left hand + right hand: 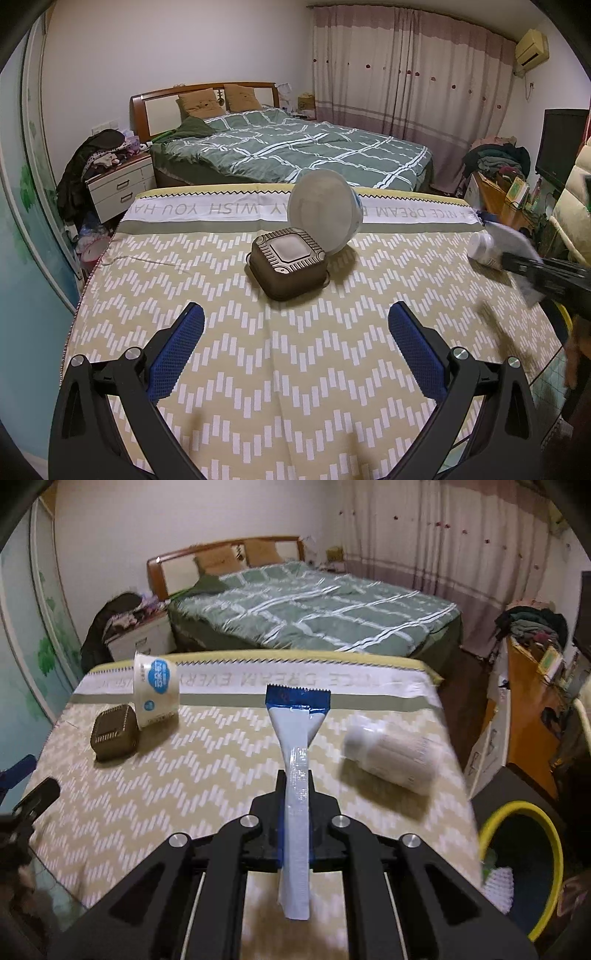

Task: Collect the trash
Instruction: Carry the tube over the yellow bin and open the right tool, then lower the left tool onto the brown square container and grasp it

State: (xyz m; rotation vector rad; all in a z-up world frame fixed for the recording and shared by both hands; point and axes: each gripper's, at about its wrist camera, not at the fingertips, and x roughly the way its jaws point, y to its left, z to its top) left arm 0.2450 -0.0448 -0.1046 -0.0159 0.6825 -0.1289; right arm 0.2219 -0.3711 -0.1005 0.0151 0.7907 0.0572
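Covering the table, a beige cloth with white zigzag dashes [207, 760] carries the litter. A yellow-rimmed dark bin [524, 867] stands beside its right edge. On the cloth sit a brown square box [288, 266], a white yoghurt cup with a blue label [155, 694] leaning against it, and a white plastic bottle [391, 757] on its side. The right gripper [295, 794] is clenched on a flattened white wrapper with a blue serrated end [295, 731], which runs between its 2 jaws and juts beyond them. The left gripper [295, 332] stands released, empty, jaws apart above bare cloth, the box just ahead.

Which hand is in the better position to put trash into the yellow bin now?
Right. The right gripper is shut on the wrapper, and the yellow bin is just beside it. The left gripper is open and holds nothing.
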